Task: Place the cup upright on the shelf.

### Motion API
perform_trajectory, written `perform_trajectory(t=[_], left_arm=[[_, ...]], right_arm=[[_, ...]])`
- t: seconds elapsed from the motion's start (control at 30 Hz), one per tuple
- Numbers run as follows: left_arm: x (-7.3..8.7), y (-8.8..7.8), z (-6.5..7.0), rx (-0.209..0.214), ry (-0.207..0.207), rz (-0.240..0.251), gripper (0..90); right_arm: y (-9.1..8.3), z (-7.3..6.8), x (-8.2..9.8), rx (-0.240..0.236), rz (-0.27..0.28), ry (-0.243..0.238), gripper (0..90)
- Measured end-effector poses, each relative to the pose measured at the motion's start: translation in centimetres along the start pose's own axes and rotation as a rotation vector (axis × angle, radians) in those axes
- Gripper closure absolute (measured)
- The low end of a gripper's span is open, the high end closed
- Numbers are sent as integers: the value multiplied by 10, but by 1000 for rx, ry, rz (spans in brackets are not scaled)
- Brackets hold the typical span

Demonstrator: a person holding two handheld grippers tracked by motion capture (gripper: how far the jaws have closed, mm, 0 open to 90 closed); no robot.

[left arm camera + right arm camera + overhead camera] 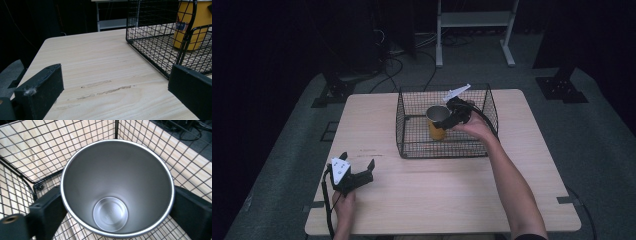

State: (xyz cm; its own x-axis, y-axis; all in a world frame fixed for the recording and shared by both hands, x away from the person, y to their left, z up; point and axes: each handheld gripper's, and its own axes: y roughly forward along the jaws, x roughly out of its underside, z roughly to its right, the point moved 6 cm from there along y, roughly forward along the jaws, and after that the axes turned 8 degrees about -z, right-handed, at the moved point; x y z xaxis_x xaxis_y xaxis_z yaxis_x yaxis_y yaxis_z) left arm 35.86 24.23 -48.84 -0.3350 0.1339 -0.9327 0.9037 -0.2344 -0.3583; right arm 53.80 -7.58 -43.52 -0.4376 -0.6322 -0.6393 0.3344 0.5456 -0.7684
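The yellow steel-lined tumbler (437, 122) is clamped at its rim between the right gripper (455, 114) jaws, inside the black wire basket (408, 145). It should be kept upright and clear of the mesh walls while handled. The left gripper (358, 169) is rested on the wooden table (437, 190), jaws apart and empty.

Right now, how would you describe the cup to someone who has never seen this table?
Find the black wire basket at the far side of the wooden table. Inside it stands the cup, clasped by the right tool. It has a yellow outside, a silver steel inside and is empty.
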Motion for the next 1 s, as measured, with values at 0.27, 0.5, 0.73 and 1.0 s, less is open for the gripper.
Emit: perform_trajectory(t=[0.27,0.5,0.73,1.0], left_arm=[[0,0,0,0,1,0,0],[0,0,0,0,1,1,0],[0,0,0,0,1,0,0],[0,0,0,-2,2,-2,0]], right_arm=[[-5,1,-1,-1,10,9,15],[-12,0,-5,2,49,15,14],[-19,-1,-11,4,92,32,14],[-31,-2,-18,15,148,48,15]])
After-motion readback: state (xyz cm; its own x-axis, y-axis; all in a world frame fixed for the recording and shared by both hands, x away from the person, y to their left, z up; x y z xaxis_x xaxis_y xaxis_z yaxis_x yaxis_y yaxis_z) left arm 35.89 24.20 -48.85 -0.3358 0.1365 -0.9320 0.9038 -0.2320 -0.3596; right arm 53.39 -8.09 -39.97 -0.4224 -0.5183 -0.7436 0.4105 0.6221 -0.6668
